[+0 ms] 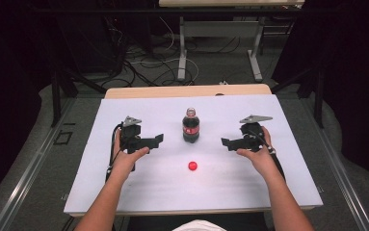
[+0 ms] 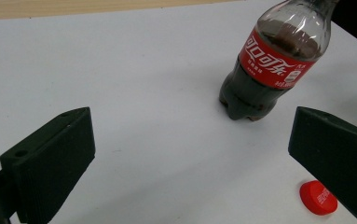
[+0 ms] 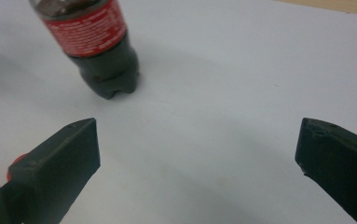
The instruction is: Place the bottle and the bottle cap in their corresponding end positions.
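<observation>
A cola bottle [image 1: 191, 126] with a red label stands upright and uncapped in the middle of the white board [image 1: 124, 192]. Its red cap [image 1: 192, 166] lies loose on the board in front of it. My left gripper [image 1: 159, 139] hovers to the bottle's left, open and empty; in the left gripper view the bottle [image 2: 269, 65] is ahead on the right and the cap [image 2: 318, 197] peeks past the right jaw. My right gripper [image 1: 225, 143] is to the bottle's right, open wide with nothing between its jaws; the bottle [image 3: 97, 51] stands ahead on its left, and a sliver of the cap [image 3: 14, 164] shows behind the left jaw.
The white board covers a wooden table [image 1: 187, 91]. Beyond the table, the dark floor holds tangled cables [image 1: 148, 62] and the legs of another table [image 1: 182, 48]. Bare board lies between the two grippers and toward the near edge.
</observation>
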Motion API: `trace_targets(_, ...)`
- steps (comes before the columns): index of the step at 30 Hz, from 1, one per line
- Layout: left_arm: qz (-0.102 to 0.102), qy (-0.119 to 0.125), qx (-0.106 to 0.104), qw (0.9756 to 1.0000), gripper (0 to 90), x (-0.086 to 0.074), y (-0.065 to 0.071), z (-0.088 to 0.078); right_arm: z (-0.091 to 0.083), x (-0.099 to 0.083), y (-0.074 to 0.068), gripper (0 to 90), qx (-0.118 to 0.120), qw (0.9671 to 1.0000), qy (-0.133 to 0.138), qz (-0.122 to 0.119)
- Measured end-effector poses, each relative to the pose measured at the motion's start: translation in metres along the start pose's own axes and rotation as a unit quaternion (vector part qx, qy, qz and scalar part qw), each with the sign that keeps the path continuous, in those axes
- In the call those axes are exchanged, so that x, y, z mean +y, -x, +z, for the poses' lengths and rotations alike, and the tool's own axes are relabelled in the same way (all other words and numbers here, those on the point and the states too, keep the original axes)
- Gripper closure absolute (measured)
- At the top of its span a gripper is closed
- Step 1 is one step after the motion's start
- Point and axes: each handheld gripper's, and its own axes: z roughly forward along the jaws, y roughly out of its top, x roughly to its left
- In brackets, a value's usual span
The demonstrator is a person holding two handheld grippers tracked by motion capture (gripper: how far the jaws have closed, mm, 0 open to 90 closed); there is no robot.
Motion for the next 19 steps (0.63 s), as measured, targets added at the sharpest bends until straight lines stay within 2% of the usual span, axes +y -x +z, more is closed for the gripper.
trace_targets(3, -0.006, 0.001, 0.002, 1.0, 0.7, 0.0, -0.001, 0.0, -0.008, -0.003, 0.01, 0.0, -0.008, 0.9998, 0.007, 0.016)
trace_targets(8, -0.008, -0.001, 0.003, 1.0, 0.7, -0.001, -0.004, 0.001, -0.017, -0.009, 0.024, 0.0, -0.023, 0.9993, 0.011, 0.026)
trace_targets(9, -0.009, -0.002, 0.005, 0.9999, 0.7, -0.001, -0.004, 0.001, -0.018, -0.01, 0.024, 0.0, -0.026, 0.999, 0.01, 0.036)
trace_targets(12, -0.01, -0.004, 0.006, 0.9999, 0.7, -0.002, -0.006, 0.002, -0.02, -0.014, 0.03, 0.0, -0.037, 0.9987, 0.008, 0.033)
trace_targets(17, -0.015, -0.003, 0.007, 0.9999, 0.7, -0.002, -0.009, 0.001, -0.021, -0.019, 0.034, 0.0, -0.039, 0.9983, 0.003, 0.042)
trace_targets(19, -0.017, -0.003, 0.008, 0.9998, 0.7, -0.002, -0.009, 0.001, -0.022, -0.019, 0.035, 0.0, -0.04, 0.9985, 0.005, 0.038)
